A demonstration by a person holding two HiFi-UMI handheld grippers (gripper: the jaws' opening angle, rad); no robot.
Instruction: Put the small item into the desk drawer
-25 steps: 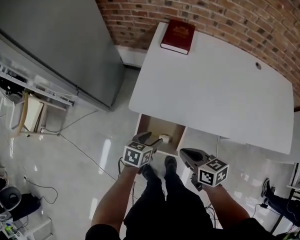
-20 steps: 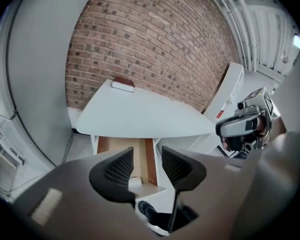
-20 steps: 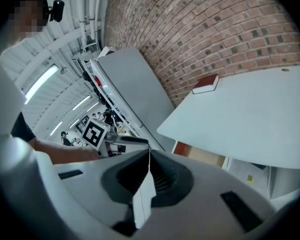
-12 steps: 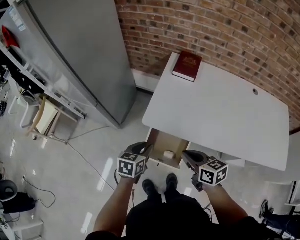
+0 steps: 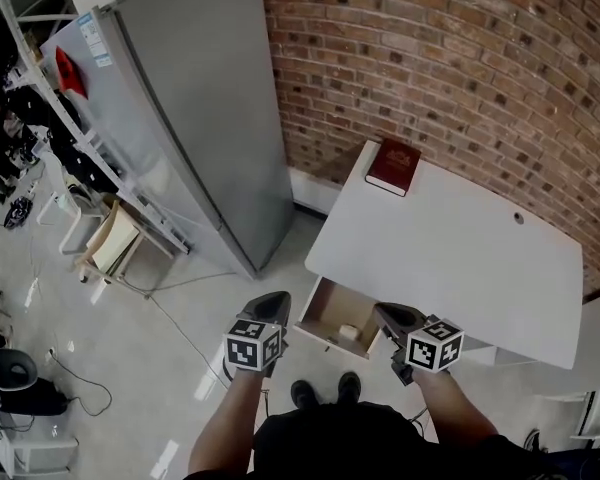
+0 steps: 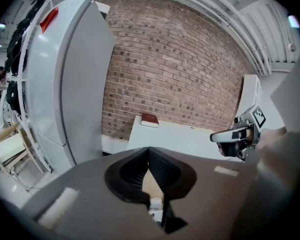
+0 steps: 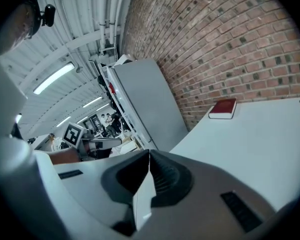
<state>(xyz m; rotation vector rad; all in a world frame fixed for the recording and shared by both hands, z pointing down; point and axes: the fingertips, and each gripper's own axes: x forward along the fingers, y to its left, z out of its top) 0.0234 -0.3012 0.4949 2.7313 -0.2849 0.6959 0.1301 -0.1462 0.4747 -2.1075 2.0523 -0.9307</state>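
Note:
The white desk has its drawer pulled out under the front left corner. A small white item lies inside it, and it also shows through the gap under my left jaws as the small white item. My left gripper hangs left of the drawer, apart from it. Its jaws have just been closing and now meet, with nothing between them. My right gripper hovers at the drawer's right side, shut and empty.
A dark red book lies at the desk's far left corner. A tall grey cabinet stands left of the desk, against the brick wall. Shelves and clutter fill the far left. Cables trail over the glossy floor.
Both grippers have risen away from the drawer. The left one drew back from the small item, which stays in the drawer, and its jaws closed. The view now takes in more of the room.

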